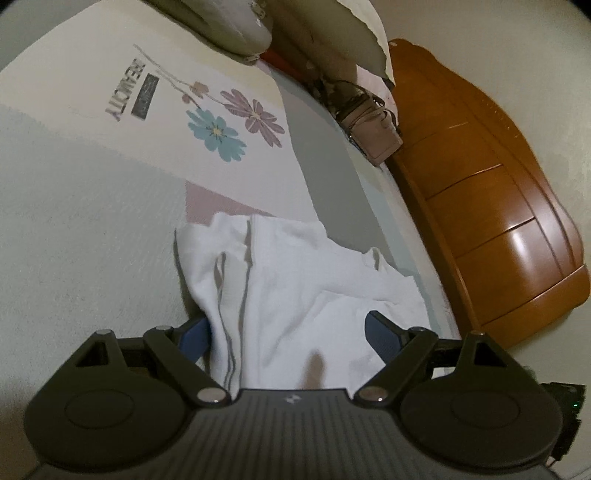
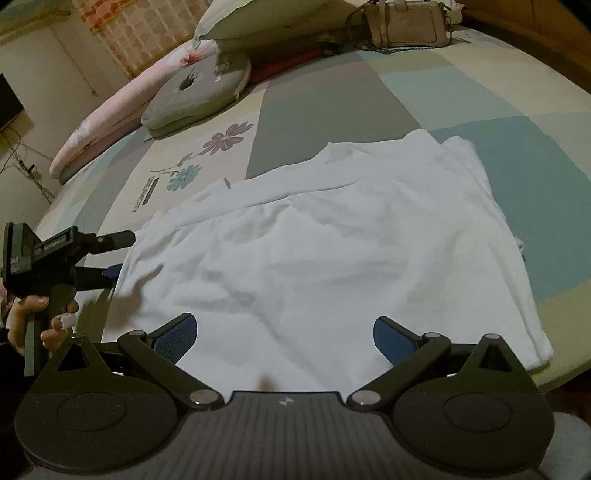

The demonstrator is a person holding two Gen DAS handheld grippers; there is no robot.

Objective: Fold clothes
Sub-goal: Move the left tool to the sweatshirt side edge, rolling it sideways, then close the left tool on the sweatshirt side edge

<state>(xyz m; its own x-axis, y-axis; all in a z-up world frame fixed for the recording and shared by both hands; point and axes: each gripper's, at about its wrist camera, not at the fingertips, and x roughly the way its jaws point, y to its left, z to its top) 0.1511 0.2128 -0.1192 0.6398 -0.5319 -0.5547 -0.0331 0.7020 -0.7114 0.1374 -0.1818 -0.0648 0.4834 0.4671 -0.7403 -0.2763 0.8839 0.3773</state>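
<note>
Shirt [image 2: 317, 254], white, lies on bed [image 2: 498, 110]; beside it, print reads "BEANCITY" [image 1: 127, 90]. Left gripper [image 1: 286, 328] and right gripper [image 2: 284, 338]: jaws apart.

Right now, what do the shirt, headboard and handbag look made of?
Shirt: white soft knit, likely cotton; matte, with limp wrinkles and folded layers.
Headboard: wood or wood veneer, orange-brown, glossy lacquer; it shows a bright glare patch and panel seams.
Handbag: beige, smooth, looks like leather or a faux version, cannot tell which; holds a boxy shape, with what may be a chain strap.
</note>
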